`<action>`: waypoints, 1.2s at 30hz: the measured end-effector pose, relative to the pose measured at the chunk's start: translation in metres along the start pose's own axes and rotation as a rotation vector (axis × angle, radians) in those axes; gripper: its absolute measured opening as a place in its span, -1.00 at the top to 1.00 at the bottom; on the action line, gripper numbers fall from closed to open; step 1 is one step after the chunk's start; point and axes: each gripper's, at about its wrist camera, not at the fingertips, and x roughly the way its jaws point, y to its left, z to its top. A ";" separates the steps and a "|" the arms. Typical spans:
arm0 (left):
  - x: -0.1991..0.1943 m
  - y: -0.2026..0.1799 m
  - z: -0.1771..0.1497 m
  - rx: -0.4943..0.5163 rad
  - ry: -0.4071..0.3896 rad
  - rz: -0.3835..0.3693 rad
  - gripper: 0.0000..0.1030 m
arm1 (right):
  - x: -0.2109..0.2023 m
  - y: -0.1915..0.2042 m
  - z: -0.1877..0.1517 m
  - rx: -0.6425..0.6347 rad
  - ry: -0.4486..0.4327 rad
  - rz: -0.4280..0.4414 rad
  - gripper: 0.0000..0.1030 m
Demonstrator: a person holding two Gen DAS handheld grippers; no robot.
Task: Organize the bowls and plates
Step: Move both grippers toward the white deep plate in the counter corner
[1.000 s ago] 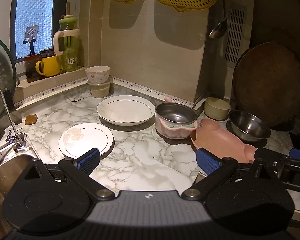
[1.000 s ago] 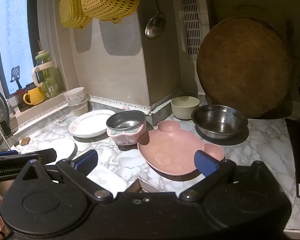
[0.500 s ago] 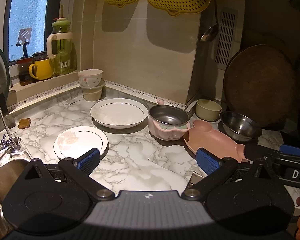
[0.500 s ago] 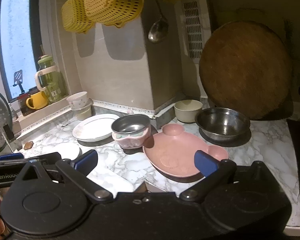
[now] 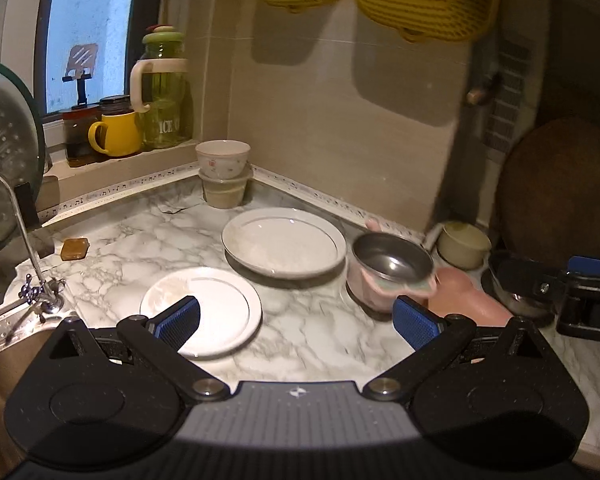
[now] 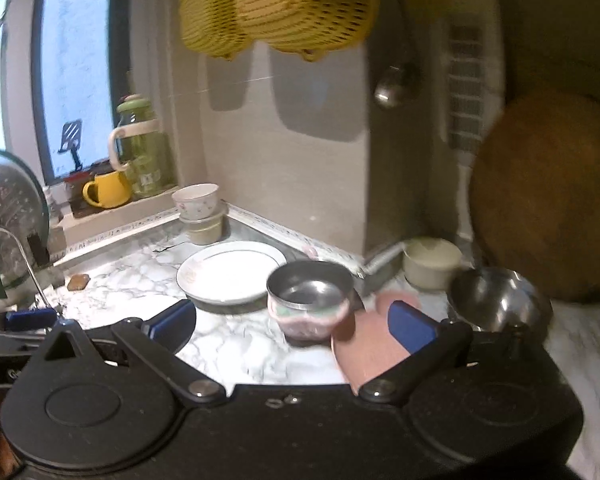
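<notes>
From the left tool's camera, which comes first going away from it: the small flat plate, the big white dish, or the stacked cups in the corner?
1. Small flat plate, just ahead of the left tool, on its left side.
2. Big white dish, mid-counter.
3. Stacked cups, in the back corner below the windowsill.

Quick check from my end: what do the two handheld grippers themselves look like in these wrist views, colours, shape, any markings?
Both are matte black plastic. The left gripper and right gripper each have two angled link arms on silver pivot bolts, tipped with blue ribbed pads. Round embossed discs sit on either side of the body. The left has a grey ribbed centre panel with a small logo. Seen side-on, the right's casing bears white lettering, partly cut off.
</notes>
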 end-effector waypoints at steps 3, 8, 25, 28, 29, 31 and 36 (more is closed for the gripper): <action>0.018 0.010 0.019 -0.015 0.022 0.018 -1.00 | 0.026 0.000 0.020 -0.023 0.020 0.050 -0.95; 0.056 0.023 0.047 -0.025 0.044 0.080 -1.00 | 0.083 0.000 0.051 -0.021 0.097 0.123 -0.90; 0.189 0.065 0.118 -0.082 0.218 0.134 -1.00 | 0.252 0.002 0.108 0.053 0.359 0.193 -0.58; 0.207 0.073 0.120 -0.112 0.256 0.120 -1.00 | 0.275 0.005 0.109 0.040 0.423 0.203 -0.50; 0.212 0.075 0.120 -0.121 0.267 0.118 -1.00 | 0.281 0.006 0.108 0.036 0.439 0.202 -0.48; 0.223 0.079 0.119 -0.135 0.295 0.111 -0.99 | 0.294 0.011 0.106 0.020 0.478 0.199 -0.43; 0.247 0.086 0.116 -0.162 0.344 0.113 -0.98 | 0.320 0.015 0.100 0.023 0.561 0.183 -0.25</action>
